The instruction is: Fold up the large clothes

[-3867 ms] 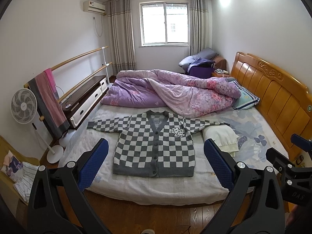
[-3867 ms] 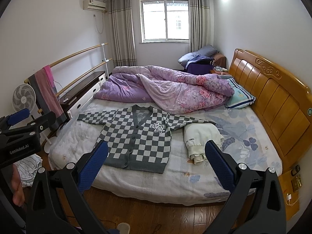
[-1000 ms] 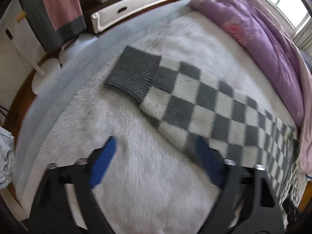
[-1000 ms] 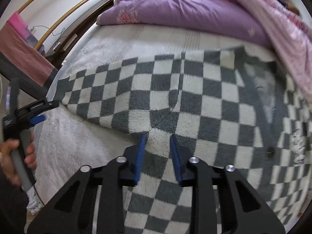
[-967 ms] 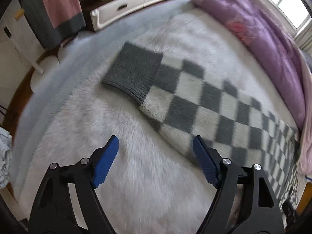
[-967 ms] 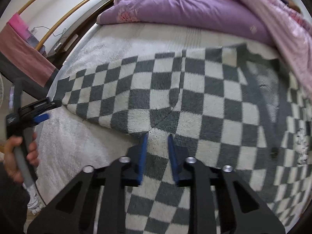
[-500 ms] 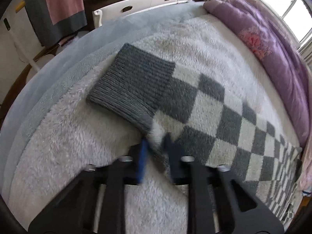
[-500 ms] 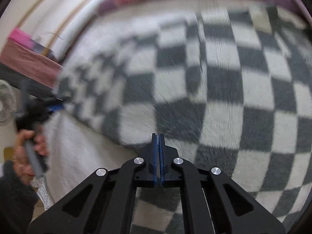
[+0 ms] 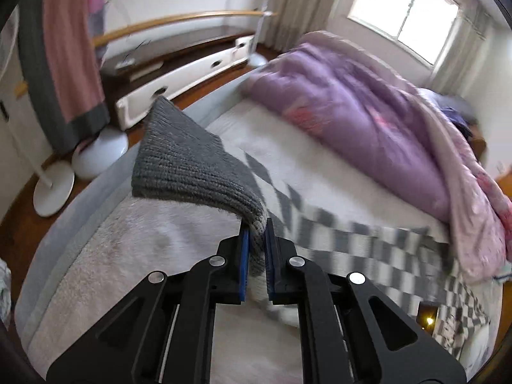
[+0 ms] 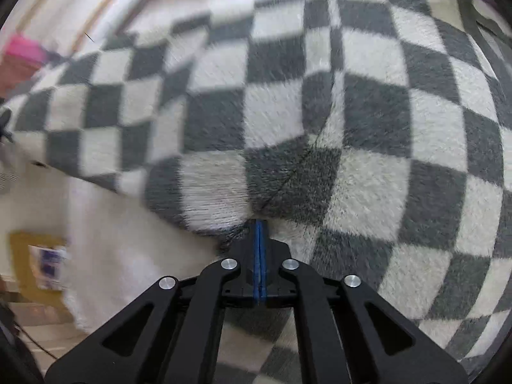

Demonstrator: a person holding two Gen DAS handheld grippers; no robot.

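— What have you got hold of, nearest first?

— My left gripper [image 9: 256,240] is clamped on the ribbed grey cuff [image 9: 188,163] of the checkered cardigan [image 10: 320,102]; the knit bulges between my blue pads [image 9: 244,265]. My right gripper [image 10: 258,243] looks pressed together at the underarm seam, with fuzzy fabric bunched right at the tips, so I judge it has a pinch of the cardigan.

— And where is the garment?

— Spread on the white fleece bed cover [image 9: 144,256]. The cuff is raised off it, and the sleeve trails away in grey and white squares toward the body. Beyond lies the purple duvet [image 9: 368,118], then the window [image 9: 406,19].

— How will it handle?

— I think soft and limp, fairly thick, with some weight for a knit. It should sag wherever I don't support it, and the loose weave may stretch if I pull hard. The ribbed cuff and the seam are the firmest places to hold; the fuzzy face could slip.
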